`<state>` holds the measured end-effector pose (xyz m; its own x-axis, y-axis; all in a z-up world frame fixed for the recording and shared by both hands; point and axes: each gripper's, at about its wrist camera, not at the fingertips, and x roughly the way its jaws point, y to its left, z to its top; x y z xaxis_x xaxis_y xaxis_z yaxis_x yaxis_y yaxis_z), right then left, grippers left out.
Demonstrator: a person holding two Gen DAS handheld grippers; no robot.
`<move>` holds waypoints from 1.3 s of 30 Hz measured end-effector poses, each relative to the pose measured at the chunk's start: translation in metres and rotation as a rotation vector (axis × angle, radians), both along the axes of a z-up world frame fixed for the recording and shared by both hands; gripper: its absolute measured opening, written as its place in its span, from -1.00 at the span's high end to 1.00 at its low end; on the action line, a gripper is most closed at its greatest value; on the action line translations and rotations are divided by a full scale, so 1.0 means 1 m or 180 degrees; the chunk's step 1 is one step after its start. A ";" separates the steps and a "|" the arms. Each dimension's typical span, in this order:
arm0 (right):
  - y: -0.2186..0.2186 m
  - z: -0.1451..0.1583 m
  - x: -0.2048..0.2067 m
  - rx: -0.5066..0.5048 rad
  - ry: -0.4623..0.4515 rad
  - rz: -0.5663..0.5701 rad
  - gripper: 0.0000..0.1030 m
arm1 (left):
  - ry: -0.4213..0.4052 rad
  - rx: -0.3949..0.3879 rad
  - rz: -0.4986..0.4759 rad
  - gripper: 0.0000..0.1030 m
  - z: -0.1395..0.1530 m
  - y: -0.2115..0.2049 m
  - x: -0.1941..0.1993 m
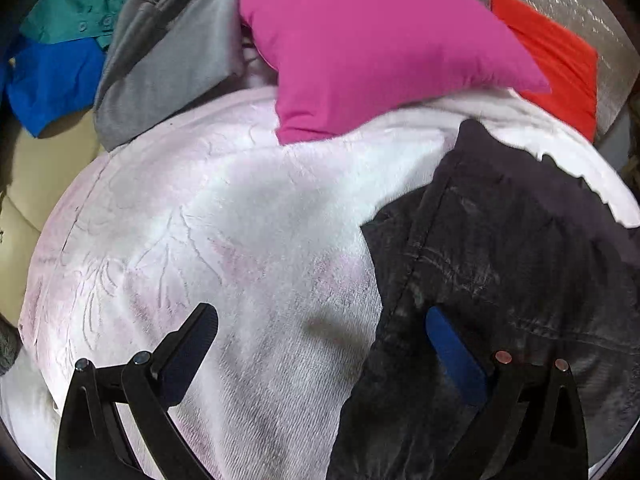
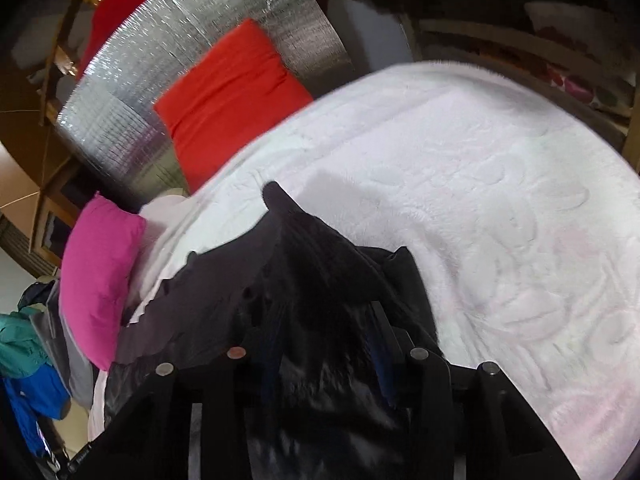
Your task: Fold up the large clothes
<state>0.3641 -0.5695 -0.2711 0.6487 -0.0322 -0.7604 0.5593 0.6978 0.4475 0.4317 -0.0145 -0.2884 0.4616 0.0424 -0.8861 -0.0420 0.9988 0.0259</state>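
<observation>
Left wrist view shows the left gripper [image 1: 320, 340] with tongs wide apart, nothing between them; its right tong's blue pad [image 1: 452, 354] lies over the dark garment [image 1: 500, 264], contact unclear. Only this view shows the grey garment [image 1: 168, 56], teal shirt [image 1: 76, 4] and blue garment [image 1: 52, 80] plainly, heaped far beyond the left tong. Right wrist view shows the right gripper [image 2: 320, 340] with dark fabric [image 2: 304, 280] bunched between its tongs; blurred, cannot tell whether the pads press it. The garment is black-grey, crumpled, with faded seams, lying on the white embossed blanket [image 1: 224, 216]. Pink pillow [image 1: 360, 44] and red pillow [image 2: 228, 100] sit ahead, against the silver foil panel [image 2: 200, 40]. Open blanket spreads right of the right tongs.
</observation>
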 end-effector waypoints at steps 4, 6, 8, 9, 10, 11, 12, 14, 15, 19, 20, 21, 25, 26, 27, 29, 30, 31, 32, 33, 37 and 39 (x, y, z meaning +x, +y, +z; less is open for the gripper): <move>0.002 -0.012 0.005 -0.0038 0.0066 -0.0018 0.17 | 0.0070 0.0146 -0.0076 -1.00 -0.007 -0.014 0.004; 0.004 -0.008 0.004 -0.0078 0.0077 0.0010 0.17 | 0.0078 0.0167 -0.0089 -1.00 -0.004 -0.015 0.001; 0.004 -0.004 -0.002 -0.0062 0.0021 0.0027 0.17 | 0.0074 0.0145 -0.0073 -1.00 -0.001 -0.014 0.001; 0.004 -0.002 -0.007 -0.0034 -0.0012 0.0032 0.17 | 0.0055 0.0140 -0.0072 -1.00 0.001 -0.014 0.000; 0.003 0.000 -0.011 -0.0013 -0.0031 0.0031 0.17 | 0.0036 0.0148 -0.0081 -1.00 0.004 -0.014 -0.002; 0.004 0.005 -0.018 0.0016 -0.0070 0.0031 0.17 | 0.0024 0.0155 -0.0091 -1.00 0.008 -0.016 -0.006; 0.003 0.009 -0.025 0.0035 -0.0106 0.0040 0.17 | -0.0009 0.0153 -0.0118 -1.00 0.012 -0.016 -0.010; 0.007 0.016 -0.038 0.0068 -0.0150 0.0073 0.01 | -0.0104 0.0114 -0.0181 -1.00 0.022 -0.017 -0.018; 0.009 0.019 -0.048 0.0084 -0.0159 0.0096 -0.07 | -0.0157 0.0079 -0.0215 -1.00 0.026 -0.017 -0.022; 0.024 0.031 -0.077 0.0129 -0.0237 0.0175 -0.15 | -0.0231 -0.0208 -0.0307 -1.00 0.036 -0.014 -0.038; 0.027 0.032 -0.085 0.0163 -0.0263 0.0194 -0.16 | -0.0213 -0.0276 -0.0325 -1.00 0.036 -0.013 -0.041; 0.030 0.034 -0.094 0.0203 -0.0291 0.0214 -0.18 | -0.0181 -0.0374 -0.0352 -1.00 0.035 -0.012 -0.046; 0.039 0.035 -0.126 0.0354 -0.0351 0.0221 -0.31 | -0.0032 -0.0617 -0.0393 -1.00 0.029 -0.007 -0.071; 0.039 0.034 -0.132 0.0423 -0.0368 0.0215 -0.34 | 0.0001 -0.0670 -0.0395 -1.00 0.026 -0.005 -0.076; 0.039 0.030 -0.138 0.0535 -0.0388 0.0209 -0.35 | 0.0022 -0.0715 -0.0393 -1.00 0.024 -0.003 -0.081; 0.040 0.022 -0.146 0.0672 -0.0363 0.0199 -0.37 | 0.0060 -0.0822 -0.0388 -1.00 0.021 0.002 -0.089; 0.042 0.019 -0.149 0.0703 -0.0334 0.0191 -0.37 | 0.0077 -0.0883 -0.0369 -1.00 0.019 0.005 -0.094; 0.042 0.017 -0.151 0.0727 -0.0311 0.0185 -0.38 | 0.0097 -0.0930 -0.0343 -1.00 0.017 0.007 -0.097; 0.043 0.013 -0.154 0.0772 -0.0284 0.0184 -0.39 | 0.0140 -0.1000 -0.0300 -1.00 0.014 0.010 -0.101; 0.044 0.010 -0.155 0.0813 -0.0271 0.0182 -0.39 | 0.0176 -0.1056 -0.0262 -1.00 0.011 0.012 -0.104; 0.042 -0.011 -0.162 0.1086 -0.0190 0.0056 -0.45 | 0.0339 -0.1301 -0.0088 -1.00 -0.002 0.017 -0.110; 0.040 -0.018 -0.161 0.1133 -0.0148 -0.0005 -0.45 | 0.0411 -0.1399 -0.0031 -1.00 -0.009 0.015 -0.110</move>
